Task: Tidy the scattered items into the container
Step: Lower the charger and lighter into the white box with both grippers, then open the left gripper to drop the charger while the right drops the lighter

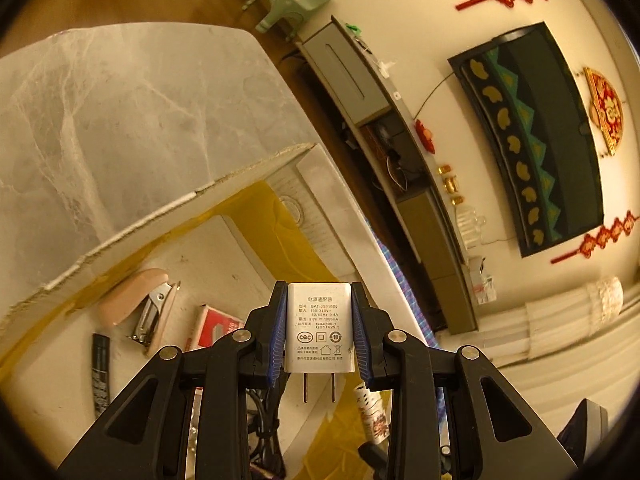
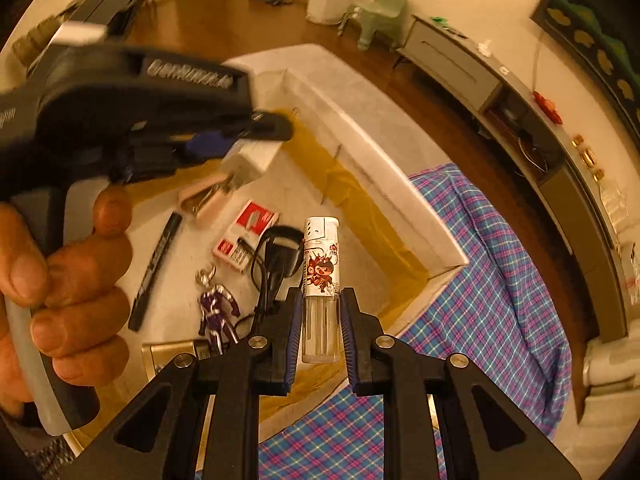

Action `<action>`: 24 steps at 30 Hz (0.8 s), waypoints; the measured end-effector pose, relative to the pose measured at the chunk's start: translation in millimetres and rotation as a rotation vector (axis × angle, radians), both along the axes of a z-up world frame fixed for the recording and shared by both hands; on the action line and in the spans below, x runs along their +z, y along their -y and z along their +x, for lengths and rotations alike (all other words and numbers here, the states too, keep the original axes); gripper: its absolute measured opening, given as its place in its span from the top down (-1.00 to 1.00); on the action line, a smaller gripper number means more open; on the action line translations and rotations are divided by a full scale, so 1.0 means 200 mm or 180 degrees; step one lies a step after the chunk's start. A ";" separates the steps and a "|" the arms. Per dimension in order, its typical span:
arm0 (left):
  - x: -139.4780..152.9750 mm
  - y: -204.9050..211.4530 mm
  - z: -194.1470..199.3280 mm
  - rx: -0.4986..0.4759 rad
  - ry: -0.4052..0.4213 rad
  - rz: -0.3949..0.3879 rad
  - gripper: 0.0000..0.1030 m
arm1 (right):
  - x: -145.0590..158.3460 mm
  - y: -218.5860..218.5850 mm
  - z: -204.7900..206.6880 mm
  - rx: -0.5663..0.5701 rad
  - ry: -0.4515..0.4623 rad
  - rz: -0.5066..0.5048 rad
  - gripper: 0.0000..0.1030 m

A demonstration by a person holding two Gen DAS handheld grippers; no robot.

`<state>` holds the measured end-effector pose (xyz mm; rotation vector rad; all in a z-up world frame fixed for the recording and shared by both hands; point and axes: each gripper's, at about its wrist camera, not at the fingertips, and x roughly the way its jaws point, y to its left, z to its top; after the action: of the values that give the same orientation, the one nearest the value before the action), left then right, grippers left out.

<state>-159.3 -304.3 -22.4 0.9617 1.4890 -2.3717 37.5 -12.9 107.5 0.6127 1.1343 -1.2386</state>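
My left gripper is shut on a white power adapter, held above the inside of the open cardboard box. The same gripper with the adapter shows in the right wrist view, above the box. My right gripper is shut on a clear lighter with a cartoon print, held over the box's near right side. In the box lie a pink stapler, a red staple box, a black marker, a black cable and a purple figure keychain.
The box sits on a blue plaid cloth with yellow tape along its inner seams. A grey marble-look flap stands up at the box's far side. A low TV cabinet, a green stool and a wood floor lie beyond.
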 end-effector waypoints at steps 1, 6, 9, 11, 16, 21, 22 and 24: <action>-0.01 -0.01 -0.01 -0.0006 0.0000 0.0013 0.41 | -0.01 0.00 0.00 0.0023 -0.0028 0.0021 0.61; -0.03 -0.04 -0.05 -0.0099 0.0021 -0.0054 0.41 | -0.03 0.03 0.00 0.0041 -0.0087 0.0082 0.61; -0.02 -0.04 -0.07 -0.0092 0.0030 -0.0074 0.40 | -0.04 0.04 -0.01 0.0048 -0.0124 0.0099 0.61; -0.03 -0.04 -0.08 -0.0095 0.0032 -0.0078 0.40 | -0.05 0.05 -0.01 0.0054 -0.0159 0.0108 0.61; -0.05 -0.03 -0.10 -0.0074 0.0093 -0.0070 0.08 | -0.08 0.06 0.01 0.0044 -0.0273 0.0111 0.59; 0.00 -0.03 -0.09 -0.0087 0.0075 -0.0060 -0.02 | -0.06 0.05 -0.02 -0.0046 -0.0233 0.0057 0.56; 0.02 -0.02 -0.08 -0.0095 0.0061 -0.0051 -0.02 | -0.05 0.04 -0.02 -0.0050 -0.0208 0.0033 0.56; 0.05 -0.02 -0.06 -0.0092 0.0027 -0.0040 -0.02 | -0.01 0.02 -0.04 -0.0074 -0.0119 -0.0049 0.56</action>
<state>-170.4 -300.7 -11.4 0.9956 1.4654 -2.3909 30.5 -16.2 105.9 0.5946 1.1506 -1.2822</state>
